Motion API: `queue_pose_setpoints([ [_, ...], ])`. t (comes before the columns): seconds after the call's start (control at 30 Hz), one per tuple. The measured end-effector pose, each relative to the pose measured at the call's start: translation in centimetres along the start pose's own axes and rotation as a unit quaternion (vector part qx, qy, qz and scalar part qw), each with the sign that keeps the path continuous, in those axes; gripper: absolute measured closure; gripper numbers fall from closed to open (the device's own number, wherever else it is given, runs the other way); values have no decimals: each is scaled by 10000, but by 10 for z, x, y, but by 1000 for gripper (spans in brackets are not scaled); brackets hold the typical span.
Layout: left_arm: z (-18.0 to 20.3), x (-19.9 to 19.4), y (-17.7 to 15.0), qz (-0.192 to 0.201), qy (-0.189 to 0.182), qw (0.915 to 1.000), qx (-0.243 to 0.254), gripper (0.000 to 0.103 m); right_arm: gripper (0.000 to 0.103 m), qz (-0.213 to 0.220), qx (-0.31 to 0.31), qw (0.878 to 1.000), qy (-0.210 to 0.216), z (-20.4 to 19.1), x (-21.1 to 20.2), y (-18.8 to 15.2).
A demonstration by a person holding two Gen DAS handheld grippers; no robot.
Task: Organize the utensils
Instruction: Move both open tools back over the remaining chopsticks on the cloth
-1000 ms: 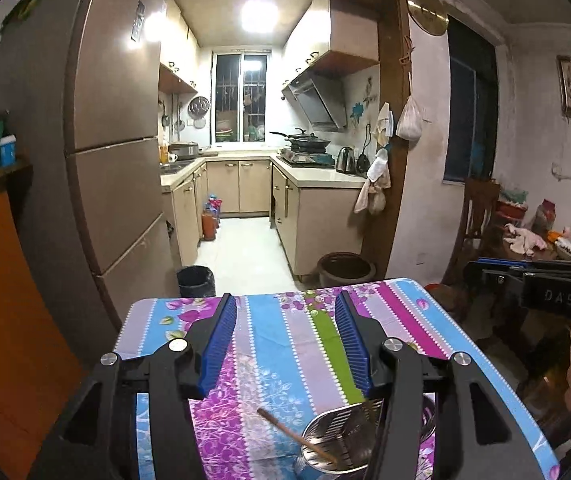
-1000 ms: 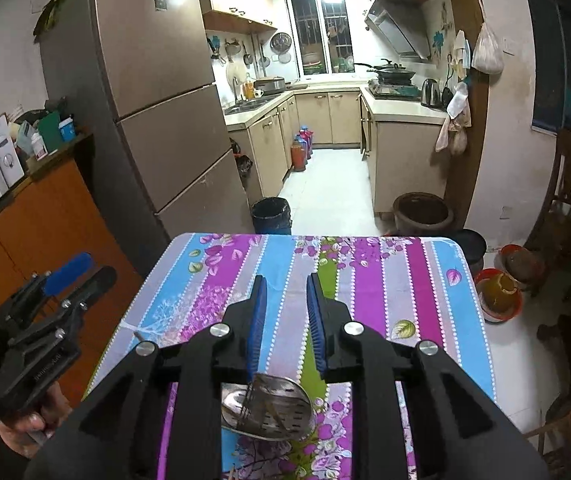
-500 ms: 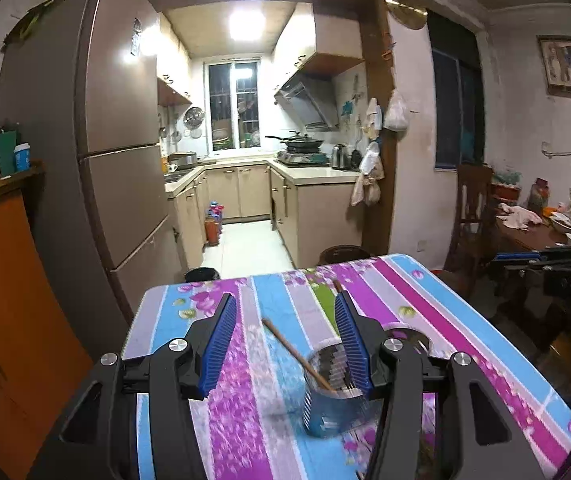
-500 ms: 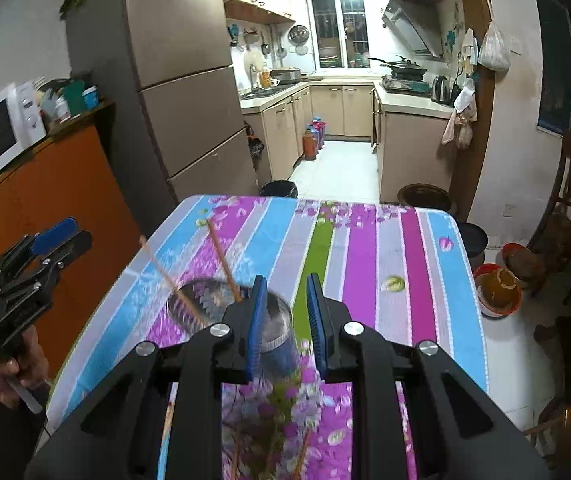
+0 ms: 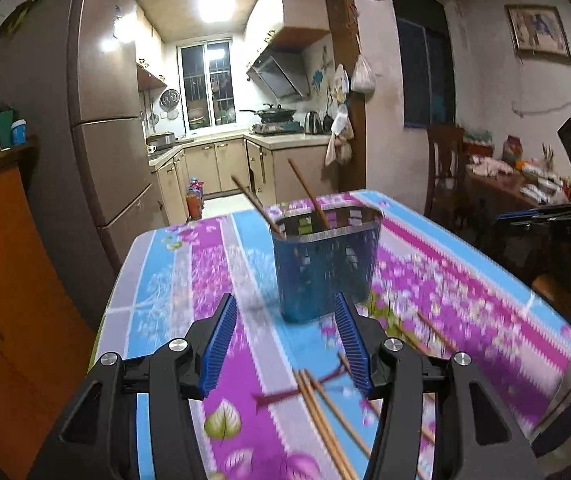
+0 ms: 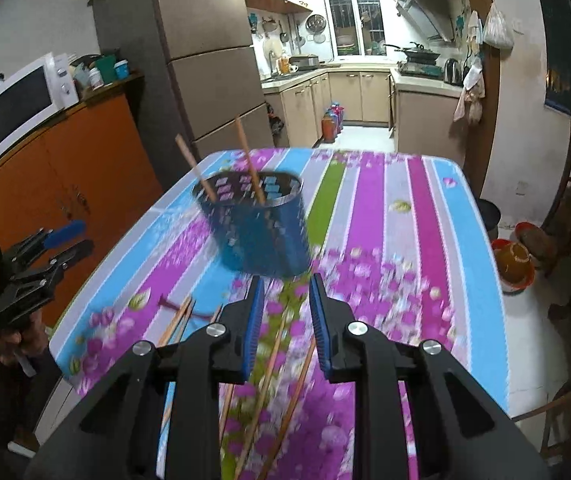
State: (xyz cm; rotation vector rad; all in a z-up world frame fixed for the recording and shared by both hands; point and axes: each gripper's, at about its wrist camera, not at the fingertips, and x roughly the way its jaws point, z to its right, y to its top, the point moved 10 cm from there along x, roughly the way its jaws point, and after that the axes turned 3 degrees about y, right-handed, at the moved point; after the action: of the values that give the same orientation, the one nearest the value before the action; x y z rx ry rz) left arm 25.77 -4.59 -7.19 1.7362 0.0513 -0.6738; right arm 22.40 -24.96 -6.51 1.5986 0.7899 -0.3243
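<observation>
Standing upright near the middle of the surface (image 5: 173, 264), the perforated utensil holder (image 5: 325, 268) carries two chopsticks (image 5: 309, 194) that lean out over its rim toward the far-left side. More loose chopsticks (image 6: 269, 364) lie flat on the striped cloth nearer the person, between the holder and the near edge; a dark reddish stick (image 5: 285, 392) is crossed over some of them.

The left gripper (image 5: 285, 344) is held with its jaws wide apart and nothing between them, low over the cloth just short of the holder. The right gripper (image 6: 283, 320) is also empty, its jaws parted by a narrower gap, above the loose chopsticks.

A tall, light holder with long sticks leaning out of it is judged easy to tip: a knock against a protruding stick or the rim would likely topple it. Thin round chopsticks on cloth may roll or slip out of a pinch, and several lying together could be taken up at once. The cloth itself could be snagged and dragged.

The near edge lies close to the loose chopsticks, so anything nudged backward could fall off. Open cloth is seen to the right of the holder and beyond it, offering room. Blur leaves fine detail uncertain.
</observation>
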Motion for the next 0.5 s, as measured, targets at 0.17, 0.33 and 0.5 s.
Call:
queue_pose_setpoints([
  [0.17,25,-19,-40,-124,-108,9996,215,50,81,49,-200,9997,-111,-12,-12,-45],
  [0.33,34,-37,-79,-197,126,9992,313,50,81,103,-452,9985,-287,-21,-28,-88],
  [0.5,27,-52,-108,-268,243,9993,-107,50,81,137,-590,9981,-142,-45,-39,-127],
])
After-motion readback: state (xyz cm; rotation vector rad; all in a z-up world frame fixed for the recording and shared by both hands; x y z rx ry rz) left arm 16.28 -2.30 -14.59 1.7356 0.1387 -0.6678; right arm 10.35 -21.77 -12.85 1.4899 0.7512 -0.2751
